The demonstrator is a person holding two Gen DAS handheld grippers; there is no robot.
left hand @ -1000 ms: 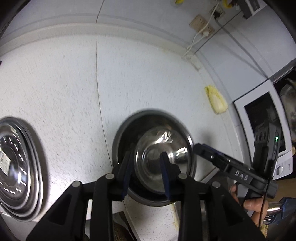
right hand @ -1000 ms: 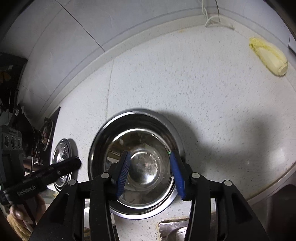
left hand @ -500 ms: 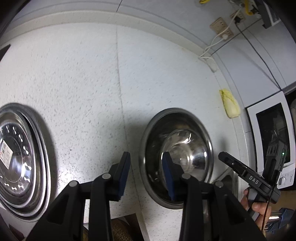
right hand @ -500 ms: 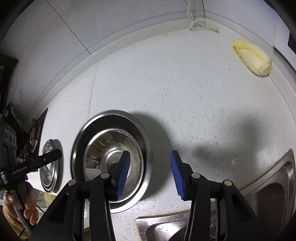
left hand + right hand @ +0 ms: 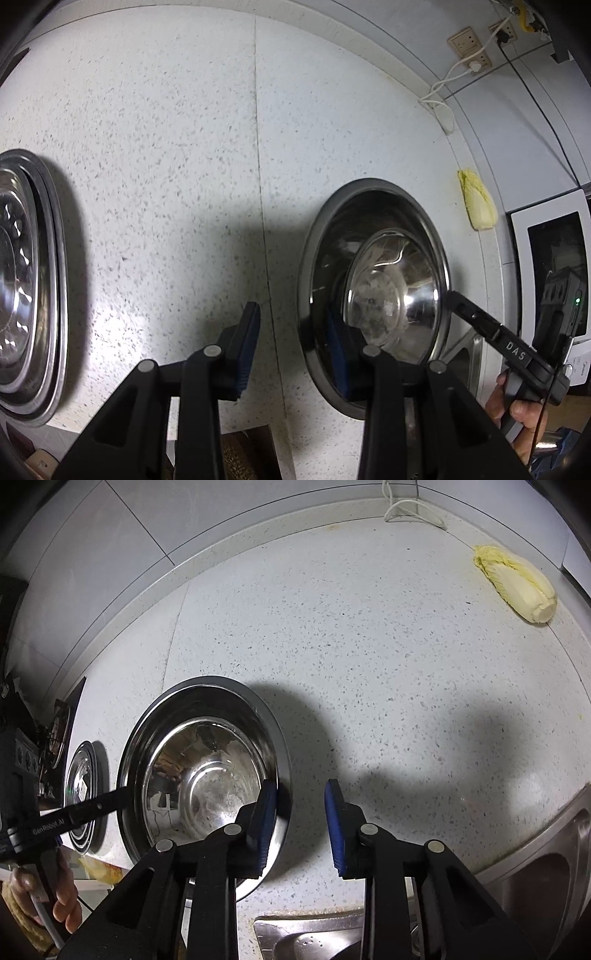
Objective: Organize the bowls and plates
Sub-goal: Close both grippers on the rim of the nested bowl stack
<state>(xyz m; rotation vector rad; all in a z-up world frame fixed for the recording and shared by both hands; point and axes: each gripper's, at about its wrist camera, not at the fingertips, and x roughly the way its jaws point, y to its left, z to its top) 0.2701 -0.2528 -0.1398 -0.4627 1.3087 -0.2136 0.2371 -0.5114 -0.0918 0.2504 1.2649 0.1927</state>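
Note:
A steel bowl nested in a larger steel bowl sits on the speckled white counter; it also shows in the right wrist view. A stack of steel plates lies at the far left, and small in the right wrist view. My left gripper is open and empty, its jaws straddling the bowl's left rim. My right gripper is open and empty, its jaws straddling the bowl's right rim.
A napa cabbage lies at the back right of the counter, also in the left wrist view. A white microwave stands at the right. A steel sink borders the counter's front. A white cable runs from the wall sockets.
Both grippers have moved away from over the bowls: the left one to the left, the right one to the right. The bowls stay on the counter.

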